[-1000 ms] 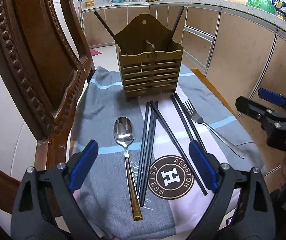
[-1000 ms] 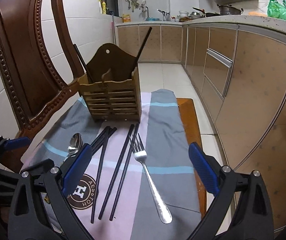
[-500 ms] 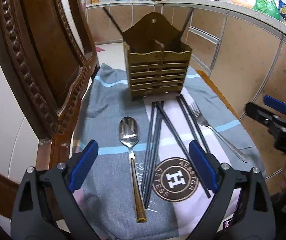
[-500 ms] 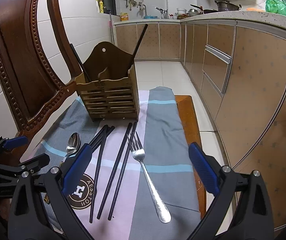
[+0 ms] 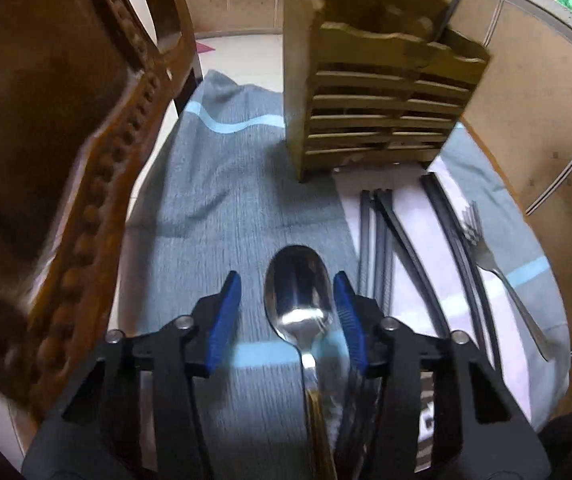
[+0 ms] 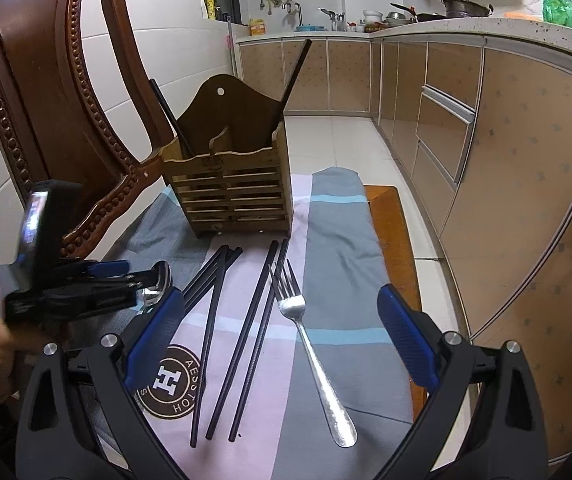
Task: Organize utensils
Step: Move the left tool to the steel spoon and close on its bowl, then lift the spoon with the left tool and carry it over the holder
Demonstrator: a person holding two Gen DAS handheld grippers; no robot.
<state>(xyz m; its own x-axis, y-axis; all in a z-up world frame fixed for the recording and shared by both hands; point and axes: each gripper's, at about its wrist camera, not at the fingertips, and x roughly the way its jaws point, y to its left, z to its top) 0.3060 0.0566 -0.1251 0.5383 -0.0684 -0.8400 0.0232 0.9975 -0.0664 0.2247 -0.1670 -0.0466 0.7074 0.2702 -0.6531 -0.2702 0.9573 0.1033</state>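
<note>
A silver spoon with a gold handle lies on the striped cloth. My left gripper is low over it, open, its blue pads either side of the bowl and not touching. It also shows in the right wrist view. Several black chopsticks and a silver fork lie on the cloth in front of the wooden utensil holder, which holds two chopsticks. My right gripper is open and empty, above the near end of the cloth.
A carved wooden chair back stands close on the left. Kitchen cabinets run along the right. The wooden table edge shows right of the cloth, with tiled floor beyond.
My left gripper has dropped and moved forward onto the spoon, and its jaws have narrowed around the bowl. My right gripper has barely moved.
</note>
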